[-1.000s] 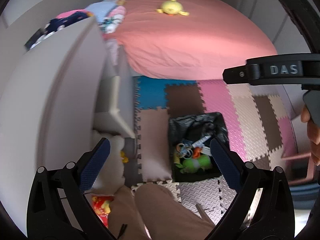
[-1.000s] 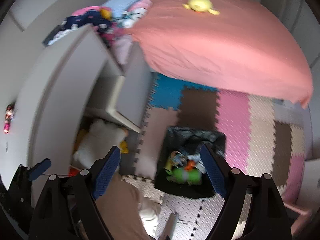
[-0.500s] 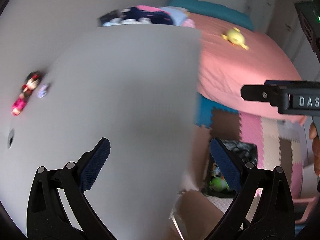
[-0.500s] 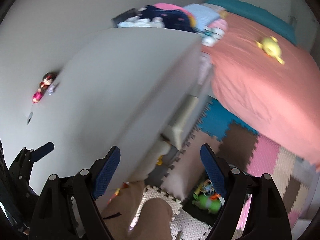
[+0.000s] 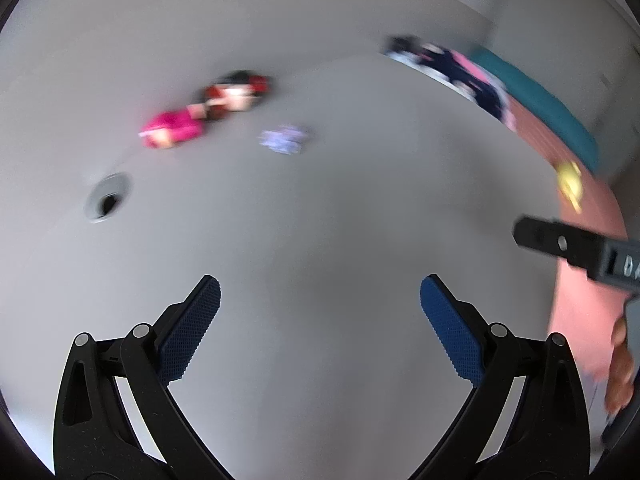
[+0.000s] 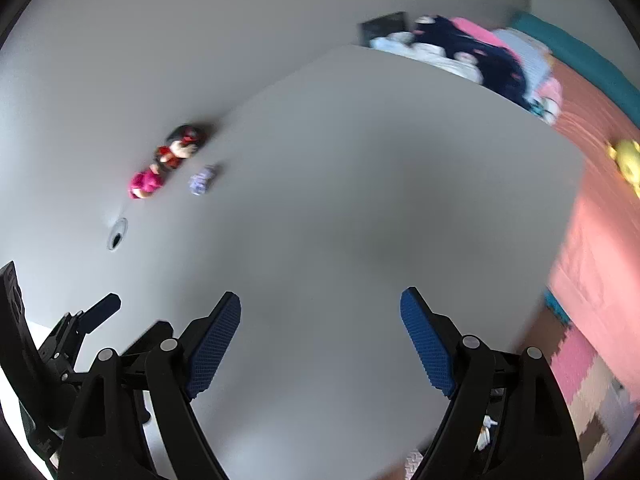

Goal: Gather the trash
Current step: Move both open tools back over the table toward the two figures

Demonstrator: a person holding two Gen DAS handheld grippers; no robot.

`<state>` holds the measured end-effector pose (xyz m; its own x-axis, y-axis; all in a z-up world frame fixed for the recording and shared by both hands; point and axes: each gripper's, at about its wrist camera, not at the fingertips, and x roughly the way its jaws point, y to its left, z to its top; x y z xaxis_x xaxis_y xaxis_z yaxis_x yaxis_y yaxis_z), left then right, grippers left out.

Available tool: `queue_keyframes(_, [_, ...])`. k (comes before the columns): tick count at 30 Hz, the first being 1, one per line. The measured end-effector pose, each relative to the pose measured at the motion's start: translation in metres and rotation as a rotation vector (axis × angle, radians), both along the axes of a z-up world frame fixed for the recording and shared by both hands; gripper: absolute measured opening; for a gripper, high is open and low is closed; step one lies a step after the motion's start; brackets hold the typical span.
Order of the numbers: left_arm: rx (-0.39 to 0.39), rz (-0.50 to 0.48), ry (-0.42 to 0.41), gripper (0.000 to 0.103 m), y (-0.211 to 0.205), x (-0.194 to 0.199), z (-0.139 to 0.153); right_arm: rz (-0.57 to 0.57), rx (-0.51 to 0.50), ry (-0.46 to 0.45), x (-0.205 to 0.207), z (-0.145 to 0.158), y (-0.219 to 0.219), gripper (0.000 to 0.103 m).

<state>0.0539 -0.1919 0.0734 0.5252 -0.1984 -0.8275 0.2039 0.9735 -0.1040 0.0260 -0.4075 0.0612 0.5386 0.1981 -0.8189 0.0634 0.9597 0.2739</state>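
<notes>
Left gripper (image 5: 320,312): fingers released, nothing between them, over the grey surface (image 5: 320,220).
Right gripper (image 6: 320,320): fingers spread wide, empty, over the same surface.
Wrapper (image 5: 285,140): small crumpled bluish scrap on the surface, 12 o'clock of the left fingers; blurred.
Doll (image 5: 208,110): just beside the wrapper, at its 9 o'clock.
Hole (image 5: 107,197): 10 o'clock, near the doll.
Bed (image 6: 600,184): pink, 3 o'clock.

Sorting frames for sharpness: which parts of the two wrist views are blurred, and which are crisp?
Left wrist view: doll and crumpled wrapper are motion-smeared, the left claw crisp. Right wrist view: milder blur on the same items, the right claw sharp.
</notes>
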Motion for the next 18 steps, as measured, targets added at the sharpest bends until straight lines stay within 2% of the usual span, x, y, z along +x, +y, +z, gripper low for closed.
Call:
queue_keyframes(6, [-0.061,0.198,0.021,0.097,0.060,0.036,0.003,0.071,0.003,-0.004,0.057,0.011,0.051,0.083])
queue_keyframes(11, [-0.149,0.425,0.062,0.097,0.111,0.072,-0.003,0.085,0.053,0.003,0.104,0.016,0.085,0.083])
queue_keyframes(18, [-0.197,0.604,0.098,0.097,0.144,0.104,-0.013,0.108,0.088,0.008,0.165,0.017,0.128,0.083])
